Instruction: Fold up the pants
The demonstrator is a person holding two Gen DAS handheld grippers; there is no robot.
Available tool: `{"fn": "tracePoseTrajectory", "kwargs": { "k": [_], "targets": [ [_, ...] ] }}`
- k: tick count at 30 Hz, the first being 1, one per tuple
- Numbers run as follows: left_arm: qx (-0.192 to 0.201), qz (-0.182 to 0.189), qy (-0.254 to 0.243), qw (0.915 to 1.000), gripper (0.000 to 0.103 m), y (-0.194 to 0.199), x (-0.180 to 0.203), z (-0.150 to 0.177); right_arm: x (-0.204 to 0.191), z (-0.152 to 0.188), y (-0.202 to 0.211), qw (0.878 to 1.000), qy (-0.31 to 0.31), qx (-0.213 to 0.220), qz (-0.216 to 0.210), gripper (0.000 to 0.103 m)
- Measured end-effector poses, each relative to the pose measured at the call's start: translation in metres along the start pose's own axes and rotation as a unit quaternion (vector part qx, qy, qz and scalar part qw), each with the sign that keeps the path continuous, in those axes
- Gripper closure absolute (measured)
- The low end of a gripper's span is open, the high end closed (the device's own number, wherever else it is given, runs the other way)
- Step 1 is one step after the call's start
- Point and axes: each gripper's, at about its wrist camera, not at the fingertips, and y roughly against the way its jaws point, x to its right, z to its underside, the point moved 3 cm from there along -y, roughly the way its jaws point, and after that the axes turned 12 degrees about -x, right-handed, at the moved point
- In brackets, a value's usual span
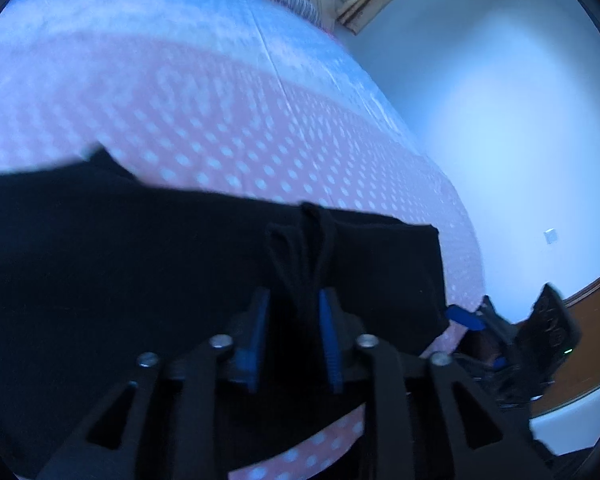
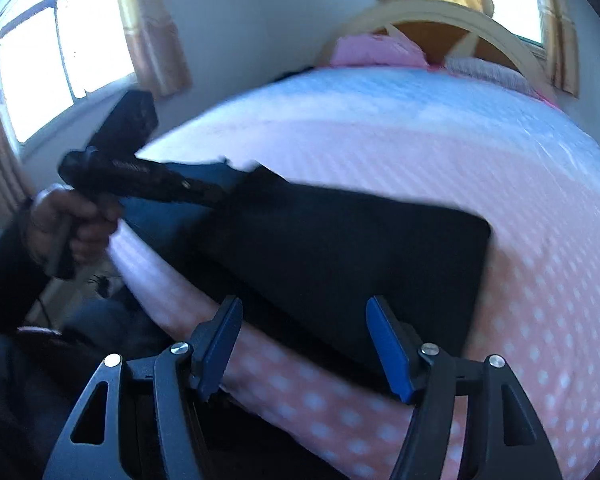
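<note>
Here the left gripper (image 1: 294, 316) has its jaws clamped on the pants (image 1: 140, 248) at 6 o'clock; the right gripper (image 2: 302, 344) hangs with jaws apart over the bed (image 2: 420, 140). Next: carry the fold over.

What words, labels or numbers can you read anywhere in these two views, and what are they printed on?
None can be read for certain.
Pale lettering on the black body of the left gripper, seen from the right wrist view: too blurred to read.
Faint embossed marks on the black housing of the right gripper, seen from the left wrist view: too blurred to read.
The folded black pants and the pink polka-dot bedsheet show no text.
</note>
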Motion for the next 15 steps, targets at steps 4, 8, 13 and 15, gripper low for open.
{"fn": "tracePoseTrajectory", "kwargs": {
  "k": [4,8,13,15],
  "targets": [
    [0.052,-0.05,0.011,0.9973,0.046,0.05,-0.031,0.008,-0.042,-0.041,-0.018,0.999,0.037,0.013,-0.02,0.037],
    [0.099,-0.118,0.046,0.9871,0.042,0.098,-0.081,0.022,-0.07,-0.057,-0.048,0.997,0.06,0.004,-0.05,0.037],
    [0.148,-0.213,0.111,0.9593,0.042,0.157,-0.167,0.052,-0.097,-0.029,-0.097,0.99,0.111,-0.072,-0.051,0.037],
    [0.167,-0.221,0.141,0.9505,0.042,0.174,-0.198,0.065,-0.106,-0.02,-0.092,0.986,0.139,-0.081,-0.044,0.037]
  ]
}}
